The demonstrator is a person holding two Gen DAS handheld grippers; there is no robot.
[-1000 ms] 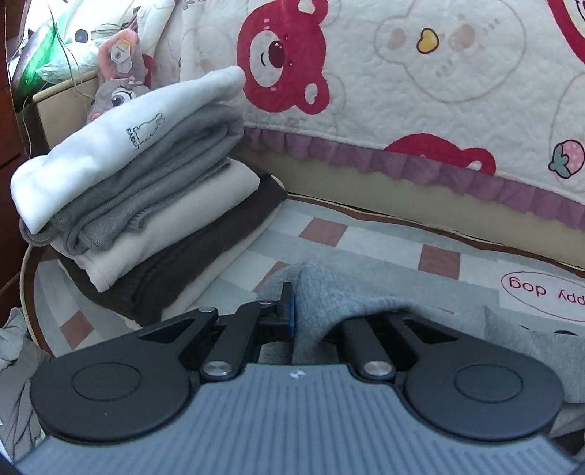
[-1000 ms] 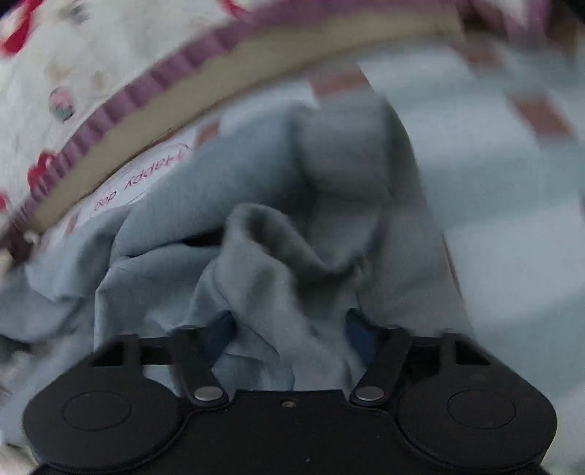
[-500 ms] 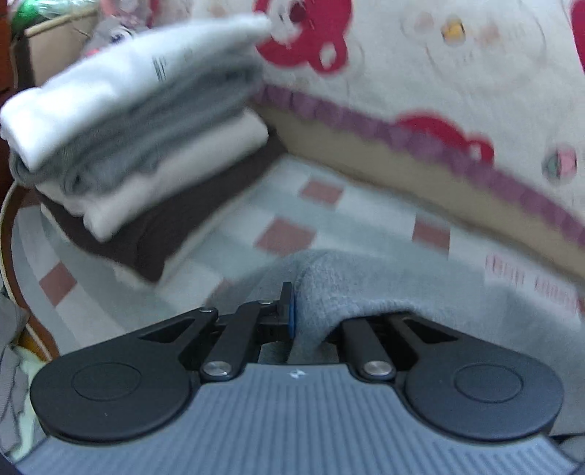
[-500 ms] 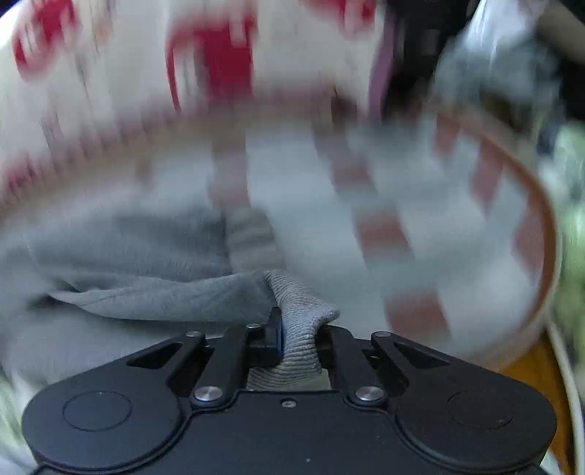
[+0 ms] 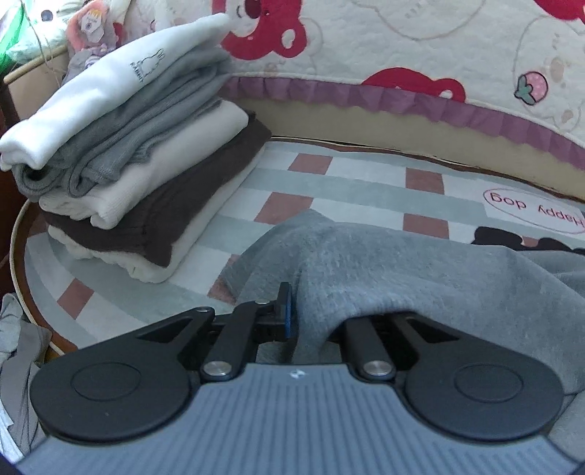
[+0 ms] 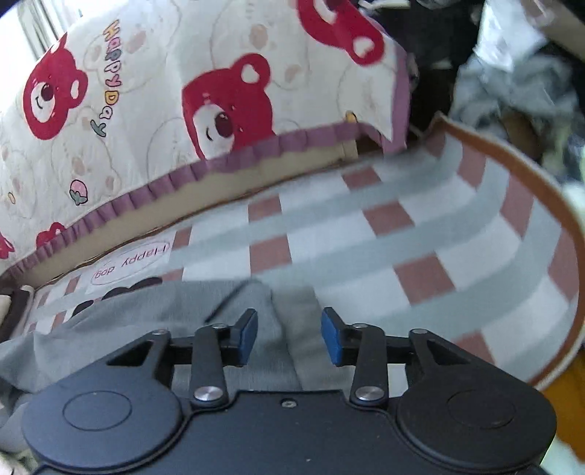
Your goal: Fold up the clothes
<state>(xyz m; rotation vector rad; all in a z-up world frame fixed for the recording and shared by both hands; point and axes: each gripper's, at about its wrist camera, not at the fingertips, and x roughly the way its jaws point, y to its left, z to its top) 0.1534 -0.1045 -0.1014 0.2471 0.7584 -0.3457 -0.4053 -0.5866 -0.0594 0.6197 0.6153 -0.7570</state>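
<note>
Floor covered by a round checked mat (image 5: 351,204) — grey, white and brick-red squares, brown rim, "Happy dog" label. Behind it a bed (image 6: 256,186) edge, tan side, draped with a cream quilt (image 6: 153,109) — red bear print, purple frill. Daylight from the upper left. Clutter (image 6: 512,73) beyond the mat, blurred.

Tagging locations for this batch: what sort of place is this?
Probably a home bedroom or living room: a bear-print quilt hangs beside a checked rug, with a stack of folded clothes and a plush toy nearby.
</note>
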